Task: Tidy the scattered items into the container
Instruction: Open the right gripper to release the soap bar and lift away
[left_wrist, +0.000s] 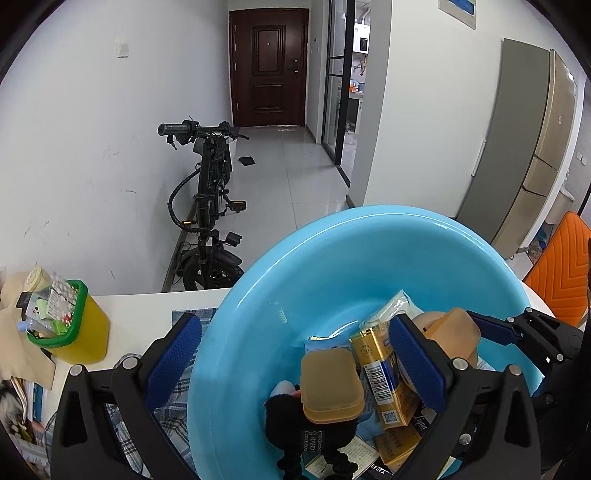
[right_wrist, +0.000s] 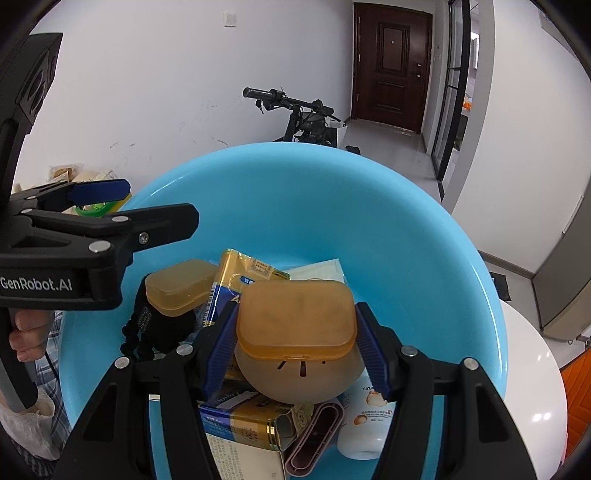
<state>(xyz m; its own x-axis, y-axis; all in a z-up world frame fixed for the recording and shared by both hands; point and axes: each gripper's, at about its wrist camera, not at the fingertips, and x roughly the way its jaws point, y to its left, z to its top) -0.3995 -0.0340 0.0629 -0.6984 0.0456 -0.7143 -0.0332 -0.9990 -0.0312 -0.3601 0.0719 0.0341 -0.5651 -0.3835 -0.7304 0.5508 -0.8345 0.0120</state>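
Placing step: right tongs (right_wrist: 297, 343) clamp amber case (right_wrist: 295, 319) above the blue basin (right_wrist: 424, 229); left tongs (left_wrist: 295, 354) gape empty astride its rim; next, release.

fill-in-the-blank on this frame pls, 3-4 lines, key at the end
1. The right gripper is shut on an amber plastic ____, its jaws pressing the two sides.
2. That piece hangs over a big round basin coloured ____.
3. The left gripper has its jaws wide apart, one on either side of the basin's ____.
4. On the table to the left stands a yellow bin with a ____ rim.

Missing words: box; blue; rim; green
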